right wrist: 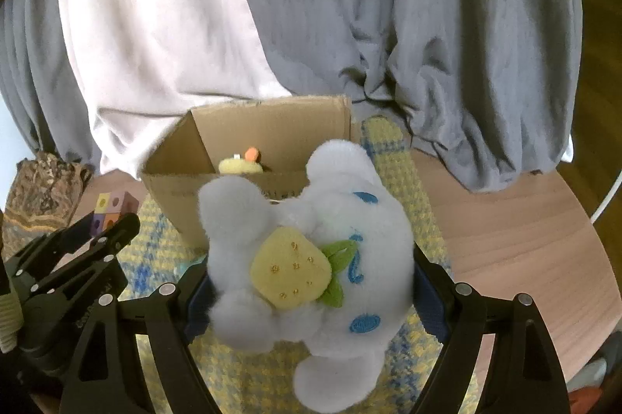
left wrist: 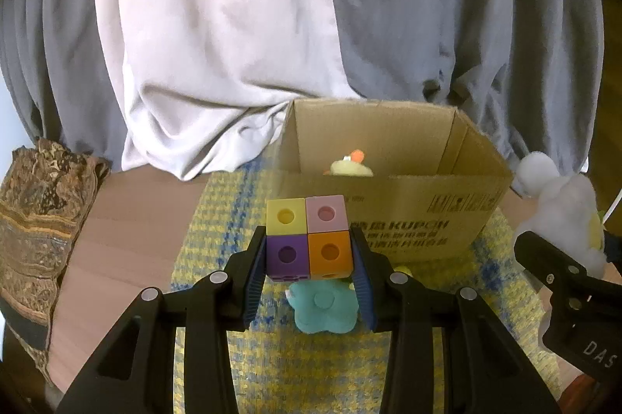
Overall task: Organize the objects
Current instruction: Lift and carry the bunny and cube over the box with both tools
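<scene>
Left wrist view shows the left gripper [left wrist: 310,254] clamped on a block of coloured cubes [left wrist: 309,237], yellow, pink, purple and orange, each face with a round hole; its underside is hidden. Below it, partly covered, a teal plush flower [left wrist: 324,309] lies on the yellow-blue mat [left wrist: 217,219]. Beyond stands an open cardboard box [left wrist: 388,204], only the top of a yellow toy [left wrist: 350,167] showing inside. The right gripper [right wrist: 311,282] holds a white plush animal [right wrist: 311,258] bearing a yellow strawberry; its pads are mostly hidden.
</scene>
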The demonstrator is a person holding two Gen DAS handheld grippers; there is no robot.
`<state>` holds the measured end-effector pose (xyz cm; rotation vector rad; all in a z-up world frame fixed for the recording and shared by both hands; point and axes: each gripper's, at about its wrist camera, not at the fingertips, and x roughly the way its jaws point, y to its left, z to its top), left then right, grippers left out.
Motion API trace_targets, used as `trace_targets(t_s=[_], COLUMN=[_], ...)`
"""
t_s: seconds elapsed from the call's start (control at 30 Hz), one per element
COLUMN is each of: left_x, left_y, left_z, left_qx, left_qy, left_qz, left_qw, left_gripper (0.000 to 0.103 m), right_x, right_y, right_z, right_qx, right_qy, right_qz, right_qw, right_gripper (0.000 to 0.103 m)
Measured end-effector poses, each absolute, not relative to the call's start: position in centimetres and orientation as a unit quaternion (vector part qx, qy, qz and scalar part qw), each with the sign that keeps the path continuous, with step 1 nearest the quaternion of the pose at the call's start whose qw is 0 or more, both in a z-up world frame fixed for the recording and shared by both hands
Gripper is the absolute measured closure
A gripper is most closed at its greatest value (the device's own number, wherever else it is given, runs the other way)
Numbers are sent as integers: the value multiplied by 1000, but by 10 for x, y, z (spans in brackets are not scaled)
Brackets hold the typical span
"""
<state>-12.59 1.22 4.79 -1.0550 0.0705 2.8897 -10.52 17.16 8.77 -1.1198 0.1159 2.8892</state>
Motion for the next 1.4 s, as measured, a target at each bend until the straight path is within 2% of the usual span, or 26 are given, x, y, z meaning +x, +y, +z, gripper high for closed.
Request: trace_targets(t_s=[0.87,1.4], left_x=[-152,-181], left_y=[14,29], left_z=[99,107], left_qx=[-299,-294], left_qy=[25,44], left_qz=[953,953], left_qw=[45,54], left_gripper=[63,63], right_x=[-126,-157], right_y=[168,177], right_z=[144,148], right_qx=[-312,-313], right_qy=[26,26], right_qz=[950,949], right_qw=[14,12], right_gripper=[19,19])
